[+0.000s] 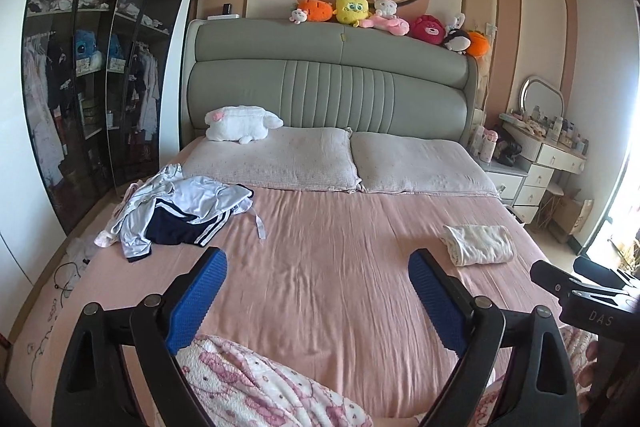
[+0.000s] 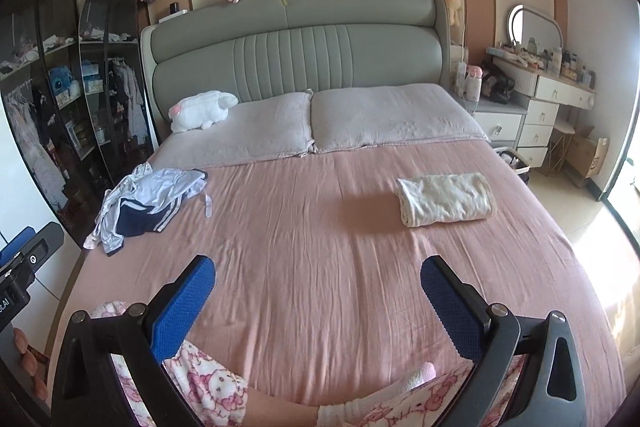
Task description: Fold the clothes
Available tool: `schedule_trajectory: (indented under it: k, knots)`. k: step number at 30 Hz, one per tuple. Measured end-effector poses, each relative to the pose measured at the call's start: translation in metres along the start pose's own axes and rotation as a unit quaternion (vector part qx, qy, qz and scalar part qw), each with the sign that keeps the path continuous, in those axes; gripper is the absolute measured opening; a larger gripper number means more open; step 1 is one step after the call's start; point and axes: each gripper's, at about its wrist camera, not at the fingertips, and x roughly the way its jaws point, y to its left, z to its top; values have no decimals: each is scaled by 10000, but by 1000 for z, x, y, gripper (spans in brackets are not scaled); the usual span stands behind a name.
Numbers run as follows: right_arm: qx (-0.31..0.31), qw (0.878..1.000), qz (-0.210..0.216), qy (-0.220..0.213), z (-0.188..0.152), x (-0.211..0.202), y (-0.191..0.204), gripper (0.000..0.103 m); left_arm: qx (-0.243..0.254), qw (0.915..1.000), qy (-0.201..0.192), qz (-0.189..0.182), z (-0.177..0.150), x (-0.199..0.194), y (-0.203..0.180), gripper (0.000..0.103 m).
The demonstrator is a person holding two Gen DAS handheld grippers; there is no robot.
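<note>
A loose pile of unfolded clothes [image 1: 176,211] [image 2: 148,203], pale blue and white tops over navy shorts with white stripes, lies at the left side of the pink bed [image 1: 320,315] [image 2: 320,307]. A folded cream garment [image 1: 478,245] [image 2: 446,201] rests on the right side. My left gripper [image 1: 317,257] is open over the bare sheet, with nothing between its blue pads. My right gripper [image 2: 319,263] is also open and empty, and points at the middle of the bed. Both are well short of the pile and of the folded garment.
Two pillows [image 1: 340,159] and a white plush [image 1: 240,123] lie at the grey headboard [image 1: 328,83], which has soft toys along its top. A dark glass wardrobe [image 1: 80,87] stands left, a dresser [image 2: 540,107] right. Pink cartoon-print fleece on a person's leg [image 2: 208,387] is at the near edge.
</note>
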Motion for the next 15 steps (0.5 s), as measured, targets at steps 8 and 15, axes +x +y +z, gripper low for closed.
schedule_trajectory:
  k: [8, 15]
  knots:
    - [-98, 9997, 121, 200, -16, 13, 16, 103, 168, 9998, 66, 9, -5, 8, -6, 94]
    - [14, 10000, -77, 46, -21, 6, 20, 103, 277, 9987, 424, 54, -15, 26, -18, 94]
